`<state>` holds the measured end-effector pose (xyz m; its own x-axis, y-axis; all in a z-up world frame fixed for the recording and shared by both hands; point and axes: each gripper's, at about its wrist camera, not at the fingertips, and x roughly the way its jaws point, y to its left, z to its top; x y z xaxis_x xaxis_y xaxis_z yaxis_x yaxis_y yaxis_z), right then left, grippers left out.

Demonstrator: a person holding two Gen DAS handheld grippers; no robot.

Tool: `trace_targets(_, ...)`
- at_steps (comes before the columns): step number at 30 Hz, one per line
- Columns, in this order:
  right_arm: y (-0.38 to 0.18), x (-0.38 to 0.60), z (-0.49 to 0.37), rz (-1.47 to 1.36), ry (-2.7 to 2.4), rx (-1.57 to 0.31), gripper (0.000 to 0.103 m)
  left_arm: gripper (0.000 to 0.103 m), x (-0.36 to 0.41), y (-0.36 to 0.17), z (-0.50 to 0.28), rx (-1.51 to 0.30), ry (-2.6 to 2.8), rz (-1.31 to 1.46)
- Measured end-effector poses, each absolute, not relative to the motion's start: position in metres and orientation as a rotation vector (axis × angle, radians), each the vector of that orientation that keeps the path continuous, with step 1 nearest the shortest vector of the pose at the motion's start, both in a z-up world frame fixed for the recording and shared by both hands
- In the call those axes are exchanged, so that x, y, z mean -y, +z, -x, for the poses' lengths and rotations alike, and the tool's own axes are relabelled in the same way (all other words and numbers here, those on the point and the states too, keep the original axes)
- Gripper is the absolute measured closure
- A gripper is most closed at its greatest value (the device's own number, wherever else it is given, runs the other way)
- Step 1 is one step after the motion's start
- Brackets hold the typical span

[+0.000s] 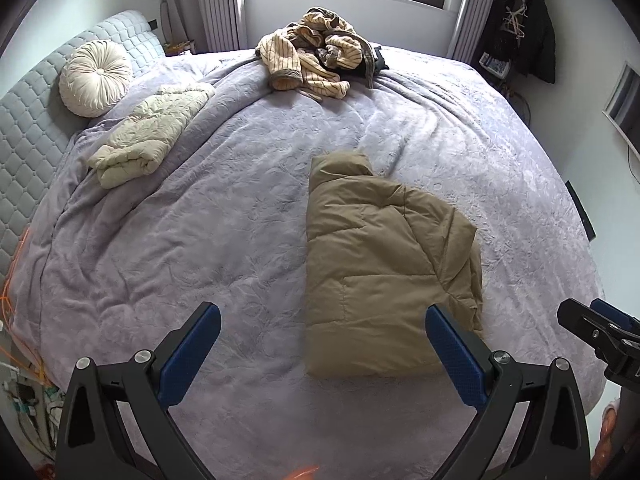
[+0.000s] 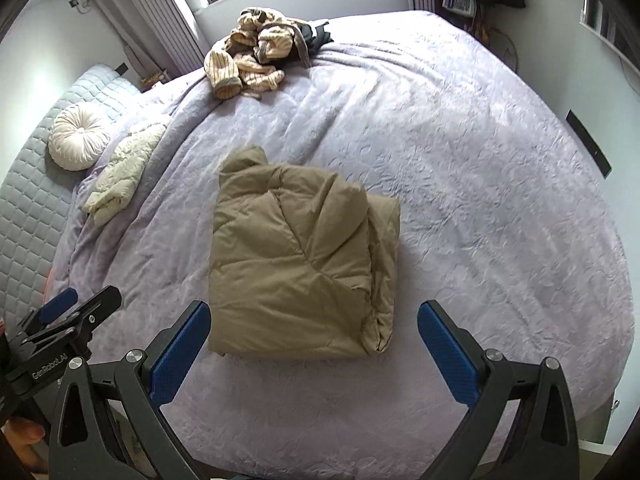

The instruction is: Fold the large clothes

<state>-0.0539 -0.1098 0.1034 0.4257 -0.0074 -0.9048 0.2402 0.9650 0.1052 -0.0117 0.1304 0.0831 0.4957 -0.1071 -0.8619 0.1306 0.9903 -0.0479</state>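
A tan puffer jacket (image 1: 384, 268) lies folded into a rough rectangle on the lilac bedspread (image 1: 240, 216); it also shows in the right wrist view (image 2: 296, 256). My left gripper (image 1: 322, 320) is open and empty, held above the bed's near edge just left of the jacket's near end. My right gripper (image 2: 314, 316) is open and empty, just short of the jacket's near edge. The right gripper's fingers (image 1: 600, 328) show at the right edge of the left wrist view; the left gripper's fingers (image 2: 76, 316) show at the left of the right wrist view.
A folded cream jacket (image 1: 148, 132) lies by a round cushion (image 1: 94, 78) near the grey headboard (image 1: 24, 128). A heap of striped and dark clothes (image 1: 316, 54) sits at the far edge under the window. Orange cables (image 1: 16, 292) lie on the floor at left.
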Motion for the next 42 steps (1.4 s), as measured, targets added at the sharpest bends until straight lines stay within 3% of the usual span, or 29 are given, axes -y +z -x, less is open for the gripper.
trace_targets(42, 0.1122, 0.1016, 0.0522, -0.223, -0.16, -1.108, 0.0, 0.001, -0.1326, 0.0868, 0.0168, -1.055, -0.126, -0.028)
